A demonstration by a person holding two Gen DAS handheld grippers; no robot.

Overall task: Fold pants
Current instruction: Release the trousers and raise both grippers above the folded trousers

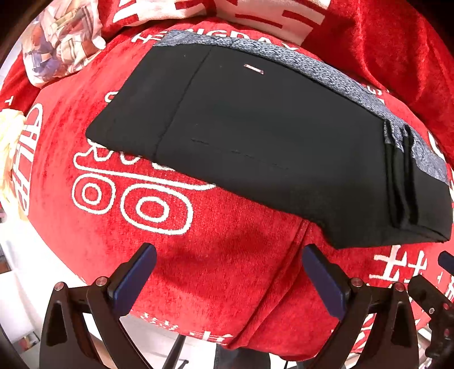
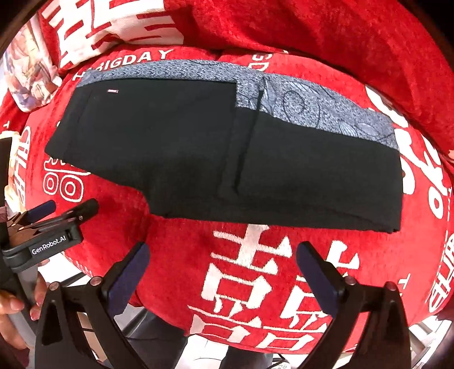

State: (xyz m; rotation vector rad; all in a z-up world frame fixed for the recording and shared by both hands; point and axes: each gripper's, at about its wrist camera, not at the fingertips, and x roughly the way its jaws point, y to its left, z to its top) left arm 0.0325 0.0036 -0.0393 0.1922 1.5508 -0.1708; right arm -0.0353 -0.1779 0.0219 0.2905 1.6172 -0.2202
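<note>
The black pants [image 1: 269,136] lie folded into a flat rectangle on the red cloth, with a grey patterned band [image 1: 298,62] along the far edge. They also show in the right wrist view [image 2: 198,153], with the grey band [image 2: 312,105] at the back. My left gripper [image 1: 229,255] is open and empty, held just in front of the pants' near edge. My right gripper [image 2: 222,252] is open and empty, a little before the near edge. The left gripper also shows at the left of the right wrist view [image 2: 68,210].
A red cloth with white characters [image 2: 255,283] covers the surface and drapes over its front edge. A patterned pillow or cloth [image 1: 59,39] lies at the back left. A cream item [image 1: 8,142] sits at the far left. More red fabric [image 2: 312,25] rises behind.
</note>
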